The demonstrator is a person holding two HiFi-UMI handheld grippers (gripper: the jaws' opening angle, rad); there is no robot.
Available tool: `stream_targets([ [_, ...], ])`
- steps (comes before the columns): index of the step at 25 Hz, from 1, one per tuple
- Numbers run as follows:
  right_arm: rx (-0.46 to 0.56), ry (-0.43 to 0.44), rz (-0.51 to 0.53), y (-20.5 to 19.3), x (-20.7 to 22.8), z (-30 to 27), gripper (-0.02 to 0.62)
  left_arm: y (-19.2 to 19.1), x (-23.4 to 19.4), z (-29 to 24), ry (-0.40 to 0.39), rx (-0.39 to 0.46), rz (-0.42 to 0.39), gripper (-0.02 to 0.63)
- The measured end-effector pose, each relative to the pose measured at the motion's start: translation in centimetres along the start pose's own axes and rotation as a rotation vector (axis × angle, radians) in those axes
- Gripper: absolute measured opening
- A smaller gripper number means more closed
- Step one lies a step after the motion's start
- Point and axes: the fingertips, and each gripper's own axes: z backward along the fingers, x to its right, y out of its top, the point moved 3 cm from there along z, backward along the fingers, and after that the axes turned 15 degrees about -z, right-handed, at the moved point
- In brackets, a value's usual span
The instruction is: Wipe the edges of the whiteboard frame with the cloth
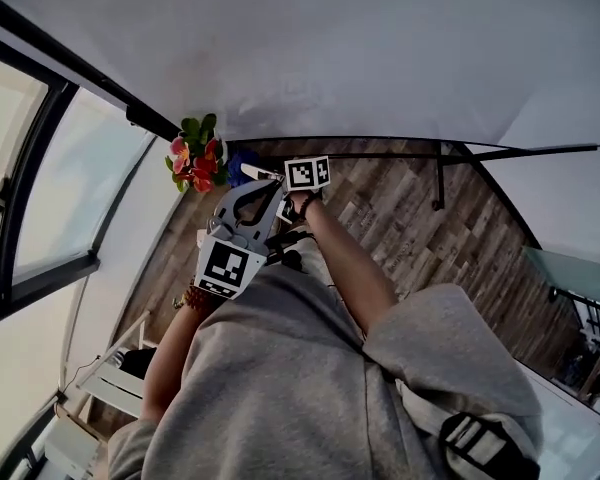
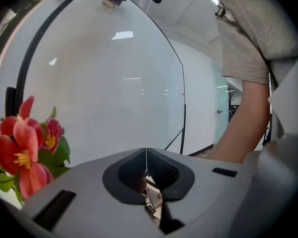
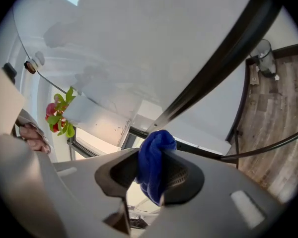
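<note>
My right gripper point(image 3: 155, 176) is clamped on the blue cloth point(image 3: 157, 148). The cloth is bunched between the two dark pads, with a rounded fold sticking out past the tips and a tail hanging down behind them. In the right gripper view that fold sits just below the black whiteboard frame point(image 3: 223, 58), which runs diagonally across the picture with the white board surface point(image 3: 139, 43) above it. I cannot tell whether the cloth is pressing on the frame or is only held close to it.

My left gripper point(image 2: 146, 168) has its jaws drawn together with nothing between them. It is held low in front of my grey sweatshirt point(image 1: 280, 368) and takes no part in the wiping. Its view looks along the glossy board toward the thin dark frame edge point(image 2: 183, 98) on the far side.

As for progress, I judge that the cloth is in hand and brought to the frame, so the pick-up part is done. How much of the frame is wiped, the pictures do not say: the black bars look the same all along, with no dust line or damp streak. I would count every edge as left to do, or at least unconfirmed.

Beyond the board there are red flowers point(image 3: 58, 114) by the window, and wood flooring point(image 3: 275, 108) lies under the stand.
</note>
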Motion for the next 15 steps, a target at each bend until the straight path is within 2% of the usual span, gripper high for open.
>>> stream_targets([
  [6,0.109,-0.104,0.033,2.4,1.1,8.7,0.12,2.3,2.8,-4.0,-0.122,0.052,-0.019,0.012],
  [8,0.134,-0.156,0.078,2.6,1.1,11.8,0.121,3.4,4.0,-5.3,-0.165,0.069,-0.03,0.012],
  [11,0.155,-0.29,0.189,2.8,1.6,16.6,0.123,5.3,5.5,-7.2,-0.212,0.095,-0.04,0.012],
  [15,0.23,-0.354,0.209,3.1,1.0,23.0,0.123,7.5,7.4,-9.6,-0.254,0.121,-0.036,0.012],
])
